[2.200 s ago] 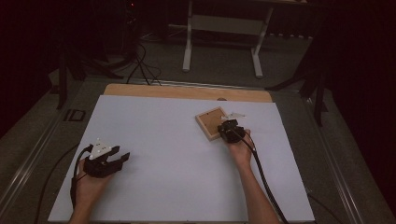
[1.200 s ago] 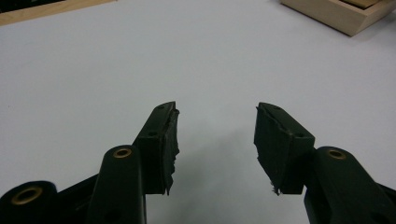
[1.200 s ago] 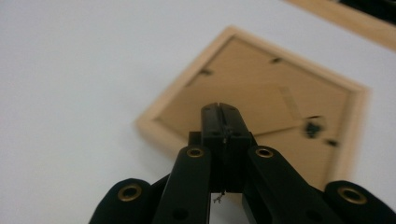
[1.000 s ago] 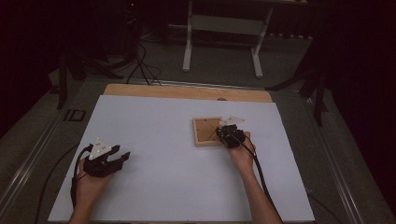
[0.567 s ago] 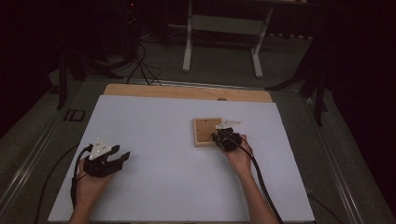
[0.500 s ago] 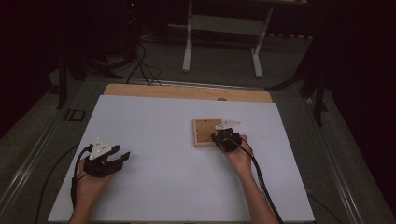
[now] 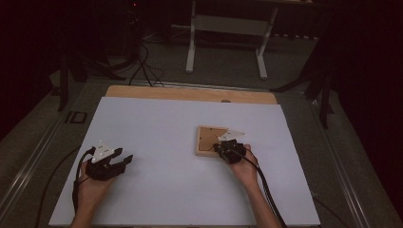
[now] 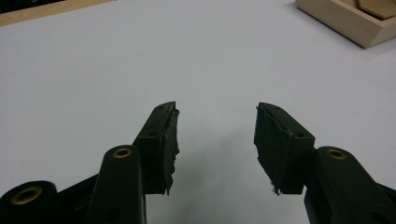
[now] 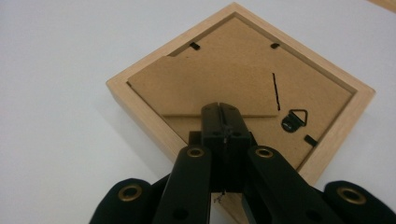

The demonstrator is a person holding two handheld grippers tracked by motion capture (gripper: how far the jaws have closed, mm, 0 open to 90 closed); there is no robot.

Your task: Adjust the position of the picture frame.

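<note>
Lower left of the high view, the left gripper (image 7: 124,160) sits on the matte white table (image 7: 157,128), its chewed-up black pads spread wide with nothing between them. Right of centre, the right gripper (image 9: 219,108) has its jaws pressed together, tips over the brown fibreboard back of one square pale-wood picture frame (image 7: 209,141), lying face down.

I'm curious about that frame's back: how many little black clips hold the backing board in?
3 visible on the picture frame: two along the far edge, one by the hanging ring. The right gripper, fingers shut, may hide more.
</note>
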